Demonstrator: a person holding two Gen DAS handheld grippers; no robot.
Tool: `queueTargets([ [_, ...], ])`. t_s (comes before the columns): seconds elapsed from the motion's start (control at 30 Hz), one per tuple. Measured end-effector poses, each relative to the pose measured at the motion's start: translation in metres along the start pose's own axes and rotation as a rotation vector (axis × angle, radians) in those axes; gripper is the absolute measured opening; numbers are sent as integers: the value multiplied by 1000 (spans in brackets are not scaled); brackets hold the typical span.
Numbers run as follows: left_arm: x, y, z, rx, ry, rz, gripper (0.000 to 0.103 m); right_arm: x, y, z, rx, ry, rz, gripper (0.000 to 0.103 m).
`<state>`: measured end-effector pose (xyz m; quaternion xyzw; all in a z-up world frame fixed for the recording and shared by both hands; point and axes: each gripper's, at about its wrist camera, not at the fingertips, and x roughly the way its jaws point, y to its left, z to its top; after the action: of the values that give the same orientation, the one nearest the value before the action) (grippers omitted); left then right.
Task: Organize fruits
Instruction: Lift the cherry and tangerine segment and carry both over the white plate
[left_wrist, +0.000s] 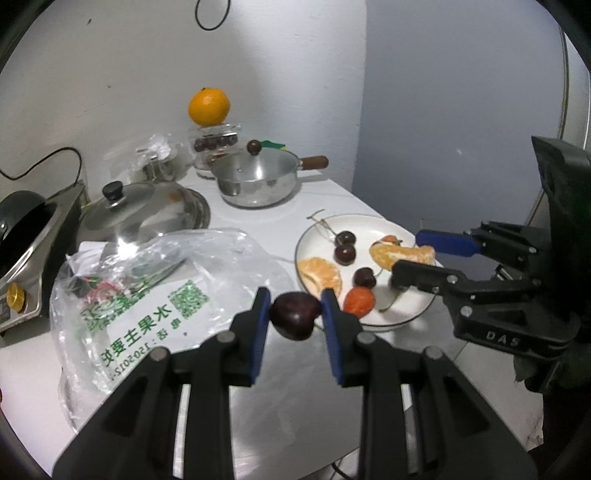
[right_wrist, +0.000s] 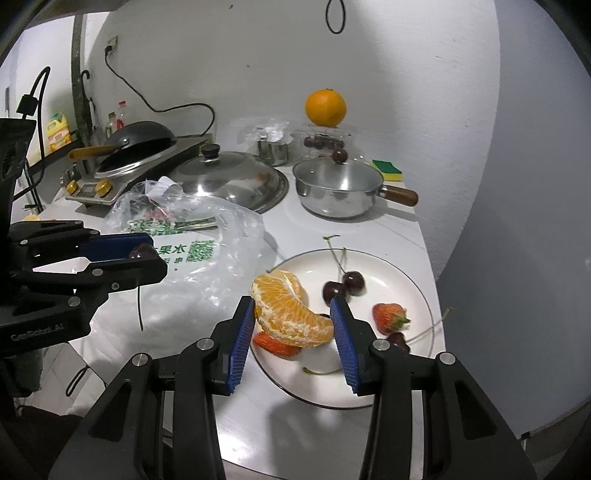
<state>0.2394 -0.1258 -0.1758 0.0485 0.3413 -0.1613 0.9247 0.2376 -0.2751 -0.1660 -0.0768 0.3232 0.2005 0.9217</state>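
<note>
The left gripper (left_wrist: 295, 306) is closed on a dark cherry (left_wrist: 295, 319), its blue pads pressing the fruit from both sides; in the right wrist view the stem hangs free below the jaws, above a printed plastic bag (left_wrist: 147, 295). The right gripper (right_wrist: 293, 321) is closed on a wedge of peeled orange segments (right_wrist: 291, 314), held clear above the white plate (right_wrist: 388, 395) near its left side. On the plate lie a second orange piece (left_wrist: 320, 277), a pair of stemmed cherries (right_wrist: 343, 286), a further cherry (left_wrist: 364, 277), a strawberry (right_wrist: 389, 317) and a red piece (right_wrist: 275, 343) under the held wedge. Behind the plate stand a lidded steel saucepan (right_wrist: 340, 192) and a domed pot lid (right_wrist: 229, 181). A whole orange (right_wrist: 325, 107) rests on a clear container of cherries (right_wrist: 323, 142) against the wall. A wok (right_wrist: 136, 144) sits on a cooker to the far left.
</note>
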Motion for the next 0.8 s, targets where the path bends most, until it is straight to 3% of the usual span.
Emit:
queueTargets([
  [0.8, 48, -54, 10, 68, 68, -57, 29, -1, -65, -28, 86, 20, -37, 45],
])
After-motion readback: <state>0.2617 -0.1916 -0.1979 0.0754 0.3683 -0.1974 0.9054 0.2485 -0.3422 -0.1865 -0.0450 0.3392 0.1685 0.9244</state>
